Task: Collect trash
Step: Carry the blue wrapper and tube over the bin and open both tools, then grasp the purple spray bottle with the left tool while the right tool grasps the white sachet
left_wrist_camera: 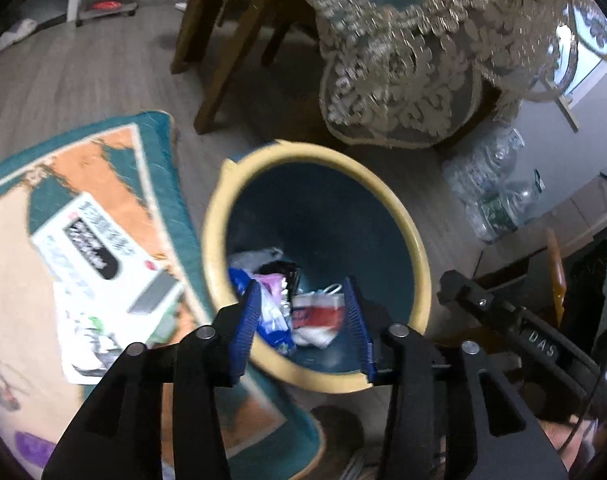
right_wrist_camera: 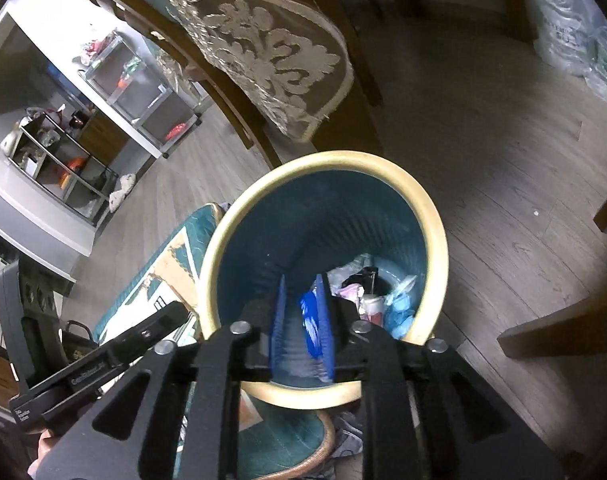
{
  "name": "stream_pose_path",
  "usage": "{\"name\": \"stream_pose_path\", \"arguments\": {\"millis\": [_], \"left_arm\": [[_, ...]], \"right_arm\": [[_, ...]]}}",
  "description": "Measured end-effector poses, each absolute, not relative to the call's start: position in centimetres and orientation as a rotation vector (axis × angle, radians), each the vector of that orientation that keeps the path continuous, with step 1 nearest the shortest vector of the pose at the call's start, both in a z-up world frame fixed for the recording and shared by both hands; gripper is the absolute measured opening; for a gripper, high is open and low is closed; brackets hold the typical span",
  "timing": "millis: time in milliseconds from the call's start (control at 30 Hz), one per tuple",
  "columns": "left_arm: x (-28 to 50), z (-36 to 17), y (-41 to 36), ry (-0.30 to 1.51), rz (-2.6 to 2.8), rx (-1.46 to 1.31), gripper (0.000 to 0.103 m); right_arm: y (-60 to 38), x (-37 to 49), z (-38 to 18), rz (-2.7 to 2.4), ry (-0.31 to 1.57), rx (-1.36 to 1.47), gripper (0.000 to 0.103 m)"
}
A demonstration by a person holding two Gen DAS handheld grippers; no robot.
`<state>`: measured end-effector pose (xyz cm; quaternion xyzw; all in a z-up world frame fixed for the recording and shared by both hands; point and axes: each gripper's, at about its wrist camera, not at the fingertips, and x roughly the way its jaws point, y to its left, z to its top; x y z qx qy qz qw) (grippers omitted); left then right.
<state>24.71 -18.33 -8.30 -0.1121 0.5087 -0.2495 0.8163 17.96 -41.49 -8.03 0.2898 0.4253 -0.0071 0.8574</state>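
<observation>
1. Surroundings: wooden chair legs (left_wrist_camera: 219, 60) and a lace cloth (left_wrist_camera: 403, 80) hang beyond the bin, above the left claw; a pack of clear water bottles (left_wrist_camera: 491, 192) lies on the wood floor up and to that claw's right
2. Teal-and-orange rug (left_wrist_camera: 115, 208) lies left of the left claw, its edge against the bin's outer wall; a white printed box (left_wrist_camera: 99, 248) rests on the rug
3. Metal shelf cart (right_wrist_camera: 143, 88) stands far up and left of the right claw, well apart from the bin
4. Trash bin (left_wrist_camera: 403, 224), cream rim and teal inside, sits directly under and ahead of both claws; nothing covers its mouth
5. Trash: wrappers lie on the bin floor, including a red-and-white wrapper (left_wrist_camera: 317, 314) between the left claw's tips as seen from above, and a blue-and-white wrapper (left_wrist_camera: 277, 326) just beside its left finger
6. Left claw (left_wrist_camera: 303, 300): about half open, nothing between the pads, fingers over the bin's near rim
7. Right claw (right_wrist_camera: 301, 312): narrow gap, tips inside the bin mouth; a blurred blue-and-white piece (right_wrist_camera: 309, 330) sits in the gap against the right pad; cannot tell whether it is pressed or loose
8. Each claw's black frame shows at the edge of the other's view, just beside
</observation>
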Motion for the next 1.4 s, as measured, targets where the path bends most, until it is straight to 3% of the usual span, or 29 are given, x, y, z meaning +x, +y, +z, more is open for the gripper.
{"name": "stream_pose_path", "arguments": {"millis": [33,167,300,533,933,1400], "left_arm": [[24.6,-8.0,-17.6,1.074,-0.520,-0.238,0.058],[24.3,-7.4,-14.1,1.058,-0.469,-0.240,0.059],[23.7,-7.2,-11.1,1.042,-0.409,-0.229,0.071],[23.2,-8.5,-7.2,1.090,-0.322,-0.189,0.073],[20.0,-13.4,-7.8,1.260,-0.350,0.046,0.074],[15.5,-12.5,-3.7,1.233,-0.441,0.197,0.081]], "right_arm": [[-41.3,18.0,-7.9,-0.010,0.890,0.608,0.019],[-40.4,18.3,-7.4,0.018,0.881,0.594,0.025],[-39.0,18.5,-7.1,0.052,0.884,0.565,0.029],[-37.3,18.7,-6.9,0.095,0.890,0.538,0.035],[-33.7,18.5,-6.8,0.183,0.928,0.449,0.042],[-22.4,15.3,-9.9,0.441,1.080,0.181,0.043]]}}
